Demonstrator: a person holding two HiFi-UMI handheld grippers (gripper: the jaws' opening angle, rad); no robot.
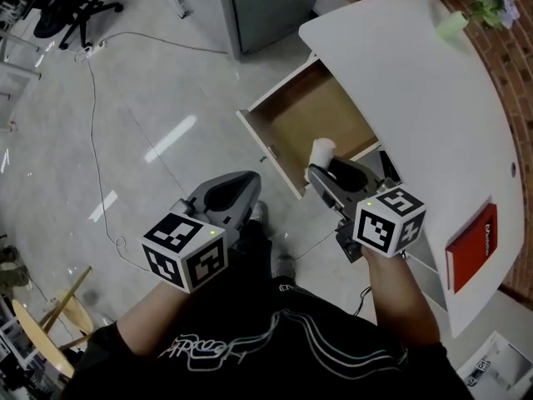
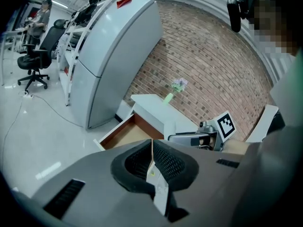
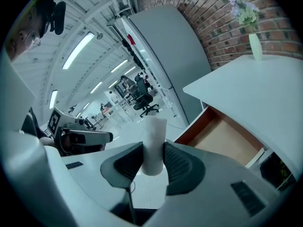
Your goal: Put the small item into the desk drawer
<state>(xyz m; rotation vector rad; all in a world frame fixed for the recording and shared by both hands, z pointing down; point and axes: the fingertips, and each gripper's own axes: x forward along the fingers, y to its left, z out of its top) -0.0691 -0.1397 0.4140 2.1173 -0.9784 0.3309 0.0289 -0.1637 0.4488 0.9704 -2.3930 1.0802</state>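
My right gripper (image 1: 325, 167) (image 3: 152, 156) is shut on a small white cylinder (image 1: 322, 151) (image 3: 154, 143), which sticks up between its pads. In the head view it hangs over the near edge of the open wooden desk drawer (image 1: 312, 115) (image 3: 222, 138) (image 2: 124, 135). The drawer is pulled out from under the white desk (image 1: 433, 98) and looks bare inside. My left gripper (image 1: 250, 188) (image 2: 151, 161) is shut with nothing between its pads. It hovers over the floor, to the left of the drawer's front panel (image 1: 268, 152).
A red book (image 1: 472, 248) lies on the desk's near right end. A vase of flowers (image 1: 487, 2) (image 3: 248, 20) stands at its far end. A grey cabinet (image 1: 266, 2) (image 2: 111, 56) rises beyond the drawer. A cable (image 1: 100, 165) trails over the floor, and a wooden stool (image 1: 42, 336) stands lower left.
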